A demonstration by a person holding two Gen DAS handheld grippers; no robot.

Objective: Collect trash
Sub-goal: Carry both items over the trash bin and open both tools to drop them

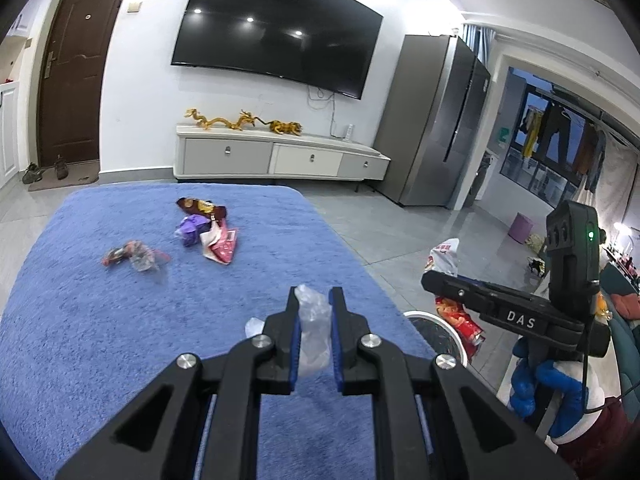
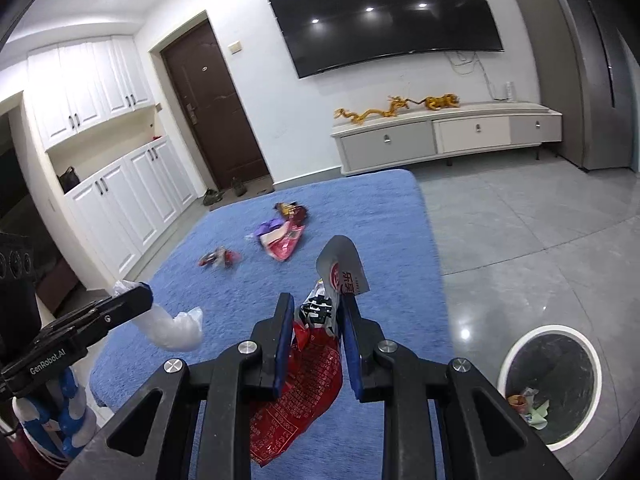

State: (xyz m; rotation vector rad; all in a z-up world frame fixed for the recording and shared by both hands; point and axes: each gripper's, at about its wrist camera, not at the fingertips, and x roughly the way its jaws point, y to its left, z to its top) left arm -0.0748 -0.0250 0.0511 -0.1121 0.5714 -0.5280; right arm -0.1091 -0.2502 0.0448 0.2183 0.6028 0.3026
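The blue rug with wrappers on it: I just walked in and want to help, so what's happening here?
A person is picking up trash with two handheld grippers. The left gripper grips a clear plastic bag; the right gripper holds a red snack wrapper. The white bin, already holding some scraps, stands on the floor just right of the blue rug. More wrappers and a small crumpled piece lie farther out on the rug.

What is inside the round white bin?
The bin holds a few crumpled scraps of paper and wrappers on its dark liner. The near side is hidden behind the right gripper.
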